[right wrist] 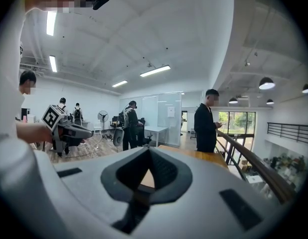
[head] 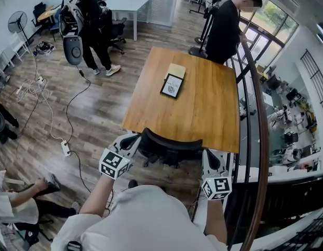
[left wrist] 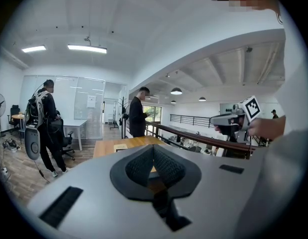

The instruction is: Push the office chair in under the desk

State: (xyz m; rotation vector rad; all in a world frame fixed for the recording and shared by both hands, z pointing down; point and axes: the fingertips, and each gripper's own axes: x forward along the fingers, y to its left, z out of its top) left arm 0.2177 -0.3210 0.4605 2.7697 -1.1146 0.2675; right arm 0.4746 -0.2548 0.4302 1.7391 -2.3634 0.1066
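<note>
Flanking the office chair (head: pixel 169 144) at the desk (head: pixel 203 106), left gripper (left wrist: pixel 154 147) and right gripper (right wrist: pixel 149 149), both jaws together, empty.

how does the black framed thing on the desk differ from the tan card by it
The black framed thing has a dark border round a pale face; the tan card is plain and borderless. The black framed thing looks larger and lies nearer the office chair; the tan card lies beyond it. Both lie flat on the wooden desk, close together.
</note>
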